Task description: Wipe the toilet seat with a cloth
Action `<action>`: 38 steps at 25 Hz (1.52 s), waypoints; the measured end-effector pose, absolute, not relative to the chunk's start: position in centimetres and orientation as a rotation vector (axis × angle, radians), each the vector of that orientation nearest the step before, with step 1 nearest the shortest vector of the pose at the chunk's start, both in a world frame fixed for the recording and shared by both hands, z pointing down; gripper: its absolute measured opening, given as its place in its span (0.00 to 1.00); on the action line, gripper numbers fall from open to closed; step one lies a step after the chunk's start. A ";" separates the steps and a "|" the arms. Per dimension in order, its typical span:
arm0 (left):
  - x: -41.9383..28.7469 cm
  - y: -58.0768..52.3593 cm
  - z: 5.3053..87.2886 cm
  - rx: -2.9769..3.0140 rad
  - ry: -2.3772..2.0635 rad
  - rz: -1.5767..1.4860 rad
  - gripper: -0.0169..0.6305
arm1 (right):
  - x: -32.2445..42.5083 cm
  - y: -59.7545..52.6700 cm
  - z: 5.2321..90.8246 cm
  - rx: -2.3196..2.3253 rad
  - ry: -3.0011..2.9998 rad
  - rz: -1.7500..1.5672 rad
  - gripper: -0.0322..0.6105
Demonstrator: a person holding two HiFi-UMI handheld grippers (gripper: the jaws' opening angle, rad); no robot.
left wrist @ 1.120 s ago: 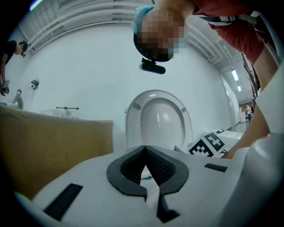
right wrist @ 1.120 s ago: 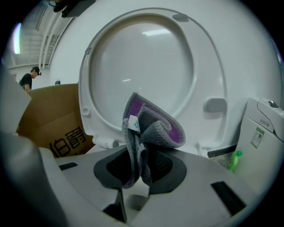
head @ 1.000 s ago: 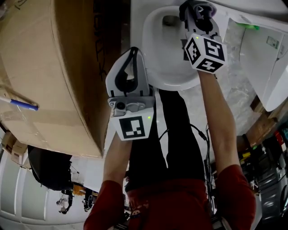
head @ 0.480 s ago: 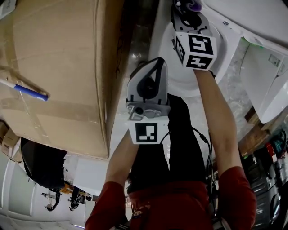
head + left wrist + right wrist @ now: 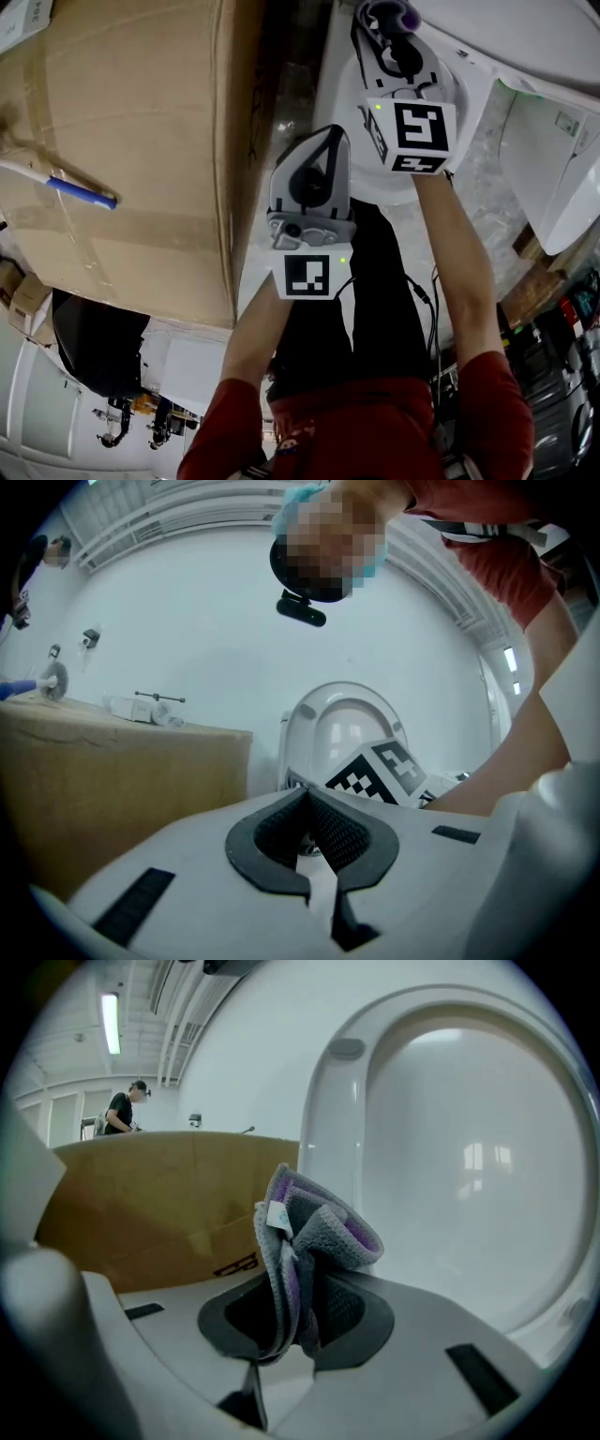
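Right gripper (image 5: 291,1321) has swung up from the bowl toward the raised lid (image 5: 469,1166), cloth in its jaws.
My jaws pinch the cloth (image 5: 314,1232); it stands lengthwise straight out of them, top folded right. My left gripper (image 5: 307,832), closed and empty, hangs in the narrow gap between the box (image 5: 122,141) edge and the toilet (image 5: 349,89) rim.

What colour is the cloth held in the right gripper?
Grey with purple edging. The cloth shows best in the right gripper view.
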State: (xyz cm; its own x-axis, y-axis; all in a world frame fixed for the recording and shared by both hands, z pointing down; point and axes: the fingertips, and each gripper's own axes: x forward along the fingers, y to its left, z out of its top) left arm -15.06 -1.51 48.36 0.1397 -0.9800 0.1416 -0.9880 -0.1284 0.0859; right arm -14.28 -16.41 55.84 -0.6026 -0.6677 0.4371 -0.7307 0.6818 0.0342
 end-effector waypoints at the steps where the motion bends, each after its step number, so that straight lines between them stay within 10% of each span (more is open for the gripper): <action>1: -15.0 -1.7 48.0 2.252 -1.959 0.075 0.05 | -14.5 -16.5 54.8 1.087 -2.490 0.192 0.18; 23: -12.0 -4.4 37.9 2.284 -1.872 -0.050 0.05 | -14.4 -18.9 32.3 1.117 -2.699 -0.106 0.18; 38: -4.7 -5.3 37.4 2.355 -1.789 -0.010 0.05 | 2.2 -21.7 25.5 1.479 -2.603 -0.158 0.18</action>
State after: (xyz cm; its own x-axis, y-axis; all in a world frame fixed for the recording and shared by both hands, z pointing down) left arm -4.68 -5.34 37.41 0.2745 -0.9558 0.1055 -0.9545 -0.2576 0.1502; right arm 2.21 -21.67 25.51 -0.5053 -0.8599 0.0725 -0.8449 0.5100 0.1614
